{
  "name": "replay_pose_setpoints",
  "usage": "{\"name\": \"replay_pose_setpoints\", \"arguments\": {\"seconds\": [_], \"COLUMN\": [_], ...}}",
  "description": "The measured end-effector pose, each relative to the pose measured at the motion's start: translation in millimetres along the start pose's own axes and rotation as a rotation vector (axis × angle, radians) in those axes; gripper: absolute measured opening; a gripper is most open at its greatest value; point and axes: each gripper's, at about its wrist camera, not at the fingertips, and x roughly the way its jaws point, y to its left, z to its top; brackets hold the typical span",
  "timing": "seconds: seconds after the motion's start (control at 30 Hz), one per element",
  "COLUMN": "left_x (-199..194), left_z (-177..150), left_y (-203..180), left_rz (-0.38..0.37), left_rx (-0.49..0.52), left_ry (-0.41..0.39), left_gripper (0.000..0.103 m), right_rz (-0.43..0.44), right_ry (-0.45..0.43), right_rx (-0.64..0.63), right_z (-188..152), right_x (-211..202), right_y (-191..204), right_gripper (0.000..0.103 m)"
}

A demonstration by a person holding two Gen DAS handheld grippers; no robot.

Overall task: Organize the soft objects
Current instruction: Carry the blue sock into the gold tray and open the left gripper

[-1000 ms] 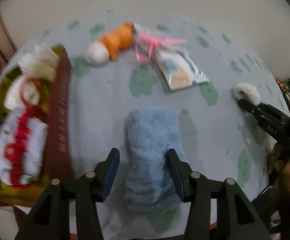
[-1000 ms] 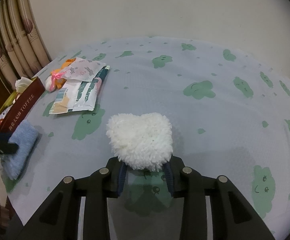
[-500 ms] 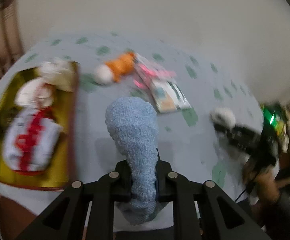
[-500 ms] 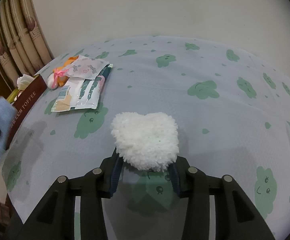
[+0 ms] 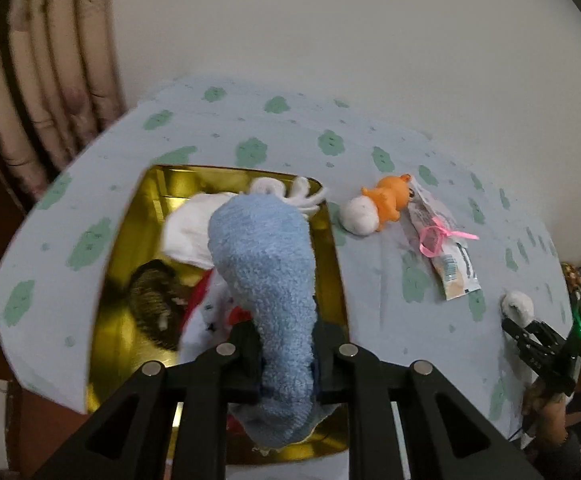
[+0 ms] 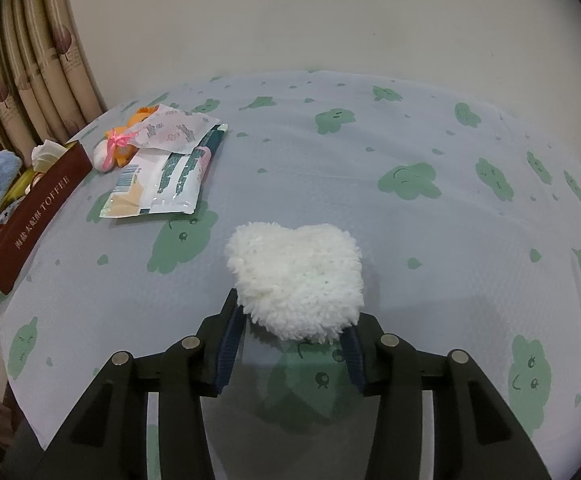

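Observation:
A blue fuzzy sock (image 5: 266,280) hangs in my left gripper (image 5: 284,344) above the open gold tin (image 5: 130,208). The pads press on its lower part while the jaws are opening slightly. White cloth (image 5: 186,232) and a red-and-white sock (image 5: 206,312) lie in the tin under it. A white fluffy pad (image 6: 298,268) rests on the cloud-print tablecloth. My right gripper (image 6: 292,332) flanks its near end with both pads touching its sides. From the left wrist view, that gripper (image 5: 524,328) and the pad (image 5: 517,307) sit at the far right.
An orange plush toy (image 5: 386,200) with a white end lies right of the tin. Beside it lie plastic packets (image 6: 162,176) tied with a pink ribbon. The tin's dark red side (image 6: 38,216) stands near the table's left edge. Curtains (image 5: 50,80) hang behind.
My left gripper shut on the blue sock, lifted it off the table and carried it left over the tin. My right gripper's jaws widened a little around the white pad.

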Motion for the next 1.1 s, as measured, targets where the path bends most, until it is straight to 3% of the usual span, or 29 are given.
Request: {"name": "replay_pose_setpoints", "arguments": {"seconds": [0.13,0.23,0.33,0.43,0.47,0.6,0.73,0.8,0.87,1.03,1.1], "left_x": [26,38,42,31,25,-1,-36,-57,-71,-82,-81], "left_z": [1,3,1,-2,-5,-14,-37,-56,-76,-128,-138], "left_y": [0,0,-3,-7,-9,-7,-7,-12,-15,-9,-9], "left_rz": [-0.012,0.022,0.01,0.134,0.164,0.141,0.1,0.15,0.188,0.232,0.287], "left_rx": [-0.006,-0.002,0.011,0.033,0.034,-0.014,-0.089,-0.11,-0.123,-0.157,-0.146], "left_ry": [0.026,0.031,0.048,-0.025,-0.057,-0.117,-0.19,-0.251,-0.287,-0.278,-0.272], "left_gripper": [0.018,0.021,0.029,0.048,0.05,0.05,0.05,0.05,0.051,0.051,0.051], "right_rz": [-0.005,-0.007,-0.01,-0.013,-0.014,-0.015,-0.01,-0.002,0.008,-0.025,-0.027], "right_ry": [0.001,0.002,0.003,0.004,0.004,0.004,0.002,-0.004,-0.007,-0.001,0.013], "right_rx": [-0.004,-0.006,-0.008,-0.011,-0.011,-0.012,-0.007,0.007,0.022,-0.031,-0.039], "right_z": [0,0,0,0,0,0,0,1,1,2,3], "right_x": [0,0,1,1,1,1,1,0,-1,0,-1], "right_y": [1,1,1,1,1,2,1,-1,-3,6,10], "right_gripper": [0.043,0.043,0.043,0.043,0.043,0.043,0.043,0.032,0.03,0.026,0.023]}}
